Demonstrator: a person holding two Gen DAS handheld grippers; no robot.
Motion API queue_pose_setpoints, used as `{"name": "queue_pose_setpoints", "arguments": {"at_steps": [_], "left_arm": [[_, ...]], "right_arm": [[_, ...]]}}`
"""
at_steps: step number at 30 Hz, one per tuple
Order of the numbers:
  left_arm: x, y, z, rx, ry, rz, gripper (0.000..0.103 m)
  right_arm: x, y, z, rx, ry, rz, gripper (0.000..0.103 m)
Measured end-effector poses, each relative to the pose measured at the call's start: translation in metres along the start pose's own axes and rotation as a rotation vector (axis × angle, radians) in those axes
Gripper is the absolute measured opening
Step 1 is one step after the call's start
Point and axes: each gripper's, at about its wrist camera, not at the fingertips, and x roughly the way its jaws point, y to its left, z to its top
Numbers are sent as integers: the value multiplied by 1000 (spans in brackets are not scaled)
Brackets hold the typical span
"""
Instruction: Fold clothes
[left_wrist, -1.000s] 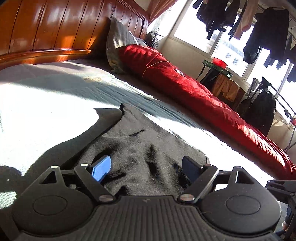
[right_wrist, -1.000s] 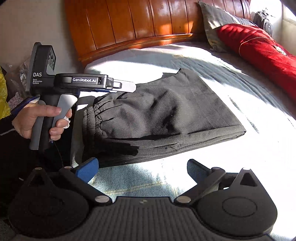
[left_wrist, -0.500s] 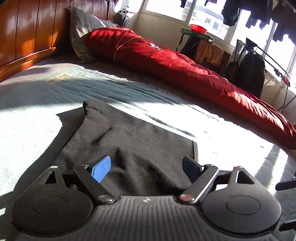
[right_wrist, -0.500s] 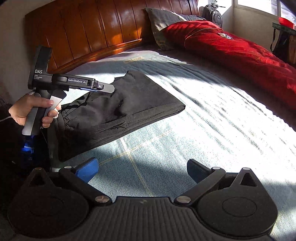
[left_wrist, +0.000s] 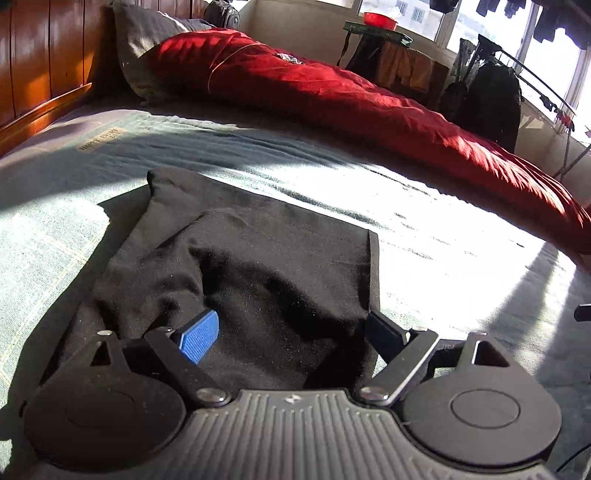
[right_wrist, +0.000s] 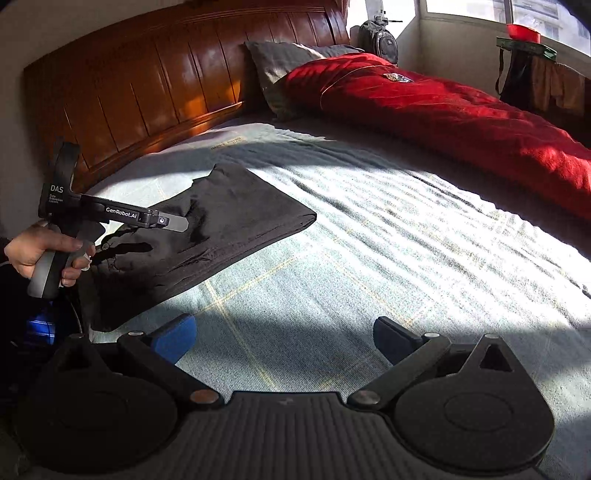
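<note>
At the lower left, the black pants (right_wrist: 207, 236) lie folded, so the left gripper (left_wrist: 291, 332) and right gripper (right_wrist: 284, 339) gape wide, holding nothing.

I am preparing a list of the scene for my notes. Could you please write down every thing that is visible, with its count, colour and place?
folded garment: 1, black, near side of the bed, under the left gripper
bed cover: 1, pale blue-grey, over the mattress
quilt: 1, red, along the far side of the bed
pillow: 1, grey, at the headboard, partly under the quilt
headboard: 1, brown wood, at the head of the bed
backpack: 1, dark, corner behind the pillow
bowl: 1, red, on a stand by the window
hanging clothes: several, dark, on a rack by the window
hand: 1, grips the left gripper's handle
left gripper: 1, black, blue pads, open
right gripper: 1, black, blue pads, open over bare cover
</note>
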Motion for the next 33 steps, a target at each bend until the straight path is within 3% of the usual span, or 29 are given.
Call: {"name": "queue_pose_setpoints", "arguments": {"at_steps": [3,10,15,22,25,28,33], "left_arm": [[2,0,-30,-14,67,19,87],[-44,-9,-40,-43,-69,25,89],[-28,4,-55,-91,7,4,89],[-35,6,21,-24,-96,-52,89],[-2,24,53,-88,-74,-95,89],[33,41,70,-124,-49,-64,89],[76,76,55,-203,47,23,89]], "right_arm": [[-2,1,-3,-4,2,-1,103],[-12,7,-5,-15,-11,-12,103],[-19,9,-9,-11,-20,-29,103],[-39,5,-19,26,-59,-70,103],[-46,1,-25,61,-65,-90,103],[-51,-2,-32,89,-63,-108,103],[-60,-5,-41,110,-66,-140,103]]}}
